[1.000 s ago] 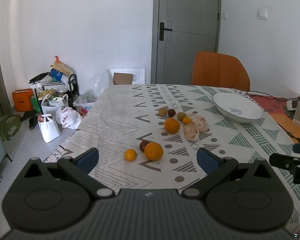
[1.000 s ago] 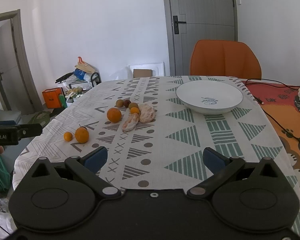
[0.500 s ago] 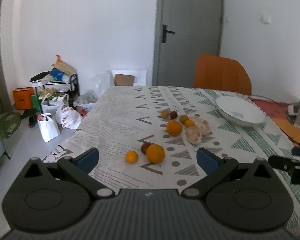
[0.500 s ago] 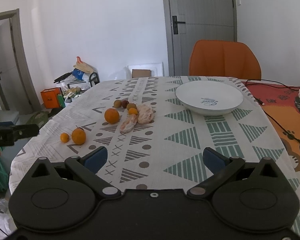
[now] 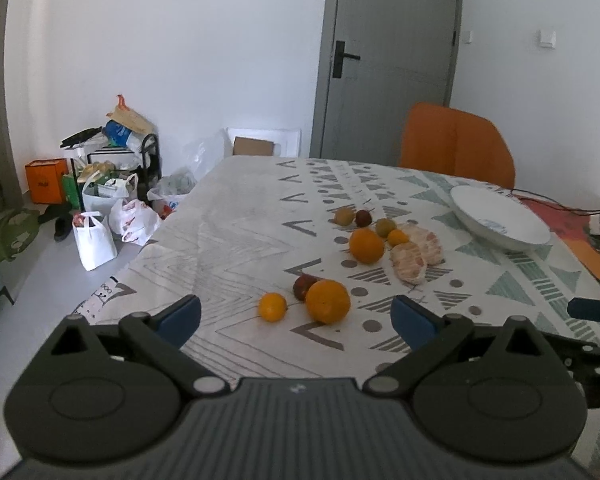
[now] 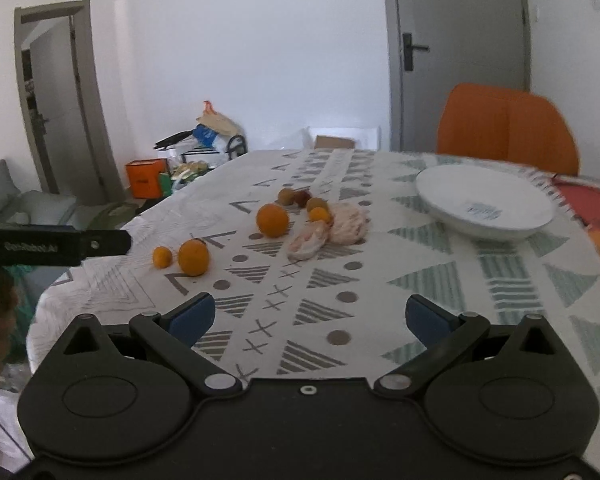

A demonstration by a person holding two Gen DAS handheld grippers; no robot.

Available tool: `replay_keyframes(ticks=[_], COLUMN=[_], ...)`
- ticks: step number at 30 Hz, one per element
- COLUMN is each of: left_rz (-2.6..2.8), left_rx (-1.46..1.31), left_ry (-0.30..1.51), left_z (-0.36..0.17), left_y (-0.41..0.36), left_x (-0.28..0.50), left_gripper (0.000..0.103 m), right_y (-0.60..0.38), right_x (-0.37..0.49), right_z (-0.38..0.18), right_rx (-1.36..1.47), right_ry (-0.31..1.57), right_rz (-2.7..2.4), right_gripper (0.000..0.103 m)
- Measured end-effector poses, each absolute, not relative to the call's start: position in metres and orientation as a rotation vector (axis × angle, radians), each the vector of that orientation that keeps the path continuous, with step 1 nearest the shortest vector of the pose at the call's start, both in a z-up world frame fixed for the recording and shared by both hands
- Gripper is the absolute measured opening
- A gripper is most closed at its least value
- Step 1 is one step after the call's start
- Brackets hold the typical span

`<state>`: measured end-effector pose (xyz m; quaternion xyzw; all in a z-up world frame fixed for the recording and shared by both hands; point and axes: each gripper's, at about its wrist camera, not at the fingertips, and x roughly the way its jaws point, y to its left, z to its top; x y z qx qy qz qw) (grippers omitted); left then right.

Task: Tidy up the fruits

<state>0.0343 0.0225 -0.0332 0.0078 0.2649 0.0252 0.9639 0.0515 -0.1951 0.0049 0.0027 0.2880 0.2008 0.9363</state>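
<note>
Both grippers are held above the near edge of the bench (image 5: 236, 240), and nothing is carried in either. The jaws of the left gripper (image 5: 296, 314) are spread wide and empty, and the same is seen of the right gripper (image 6: 310, 316).

Since a second ago the left gripper has been brought closer to the fruit: the large orange (image 5: 327, 301), the small orange (image 5: 273, 307) and the dark red fruit (image 5: 303, 286) tucked behind the large one now lie just ahead of its open jaws. The right view has also shifted, so that the white plate (image 6: 484, 204) is seen further to the right. No fruit has been moved.

Further back, a second large orange (image 5: 366, 245) lies beside two peeled citrus pieces (image 5: 416, 254), with a cluster of small fruits (image 5: 364, 220) behind it. The plate is empty and stands well apart from all the fruit, towards the orange chair (image 5: 456, 144).

The approach is judged to be the opening of the first pick, probably of the near group by the left gripper. The task itself is taken as not yet begun, since every fruit lies on the cloth.
</note>
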Motion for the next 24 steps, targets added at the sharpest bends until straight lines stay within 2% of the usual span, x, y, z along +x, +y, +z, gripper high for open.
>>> replay_keyframes(ticks=[11,13,16,18,20,24], left_rz=[0.105,0.102,0.085,0.092,0.087,0.064], left_rx=[0.018,-0.003,-0.044,-0.07,-0.094,-0.097], left_ry=[0.492,0.501,0.521,0.543,0.58,0.6], left_z=[-0.04,-0.042,-0.046,-0.049,-0.054,-0.062], left_y=[0.043,0.048,0.057,0.063,0.068,0.067], left_x=[0.069,0.075,0.082,0.088,0.094,0.102], left_gripper=[0.101,0.097,0.085,0.069,0.061,0.052], right_y=[-0.184,-0.179,-0.171,-0.166,-0.162,-0.153], right_x=[0.086,0.092,0.098,0.102,0.107,0.114], right_z=[-0.015,-0.018,-0.021,-0.022,-0.024,-0.03], right_rx=[0.08,0.085,0.057,0.054,0.064,0.078], right_ry=[0.66,0.675,0.675,0.677,0.678,0.709], right_rz=[0.46,0.464,0.482,0.497,0.499,0.527], right_gripper=[0.103,0.103,0.103,0.103,0.102,0.095])
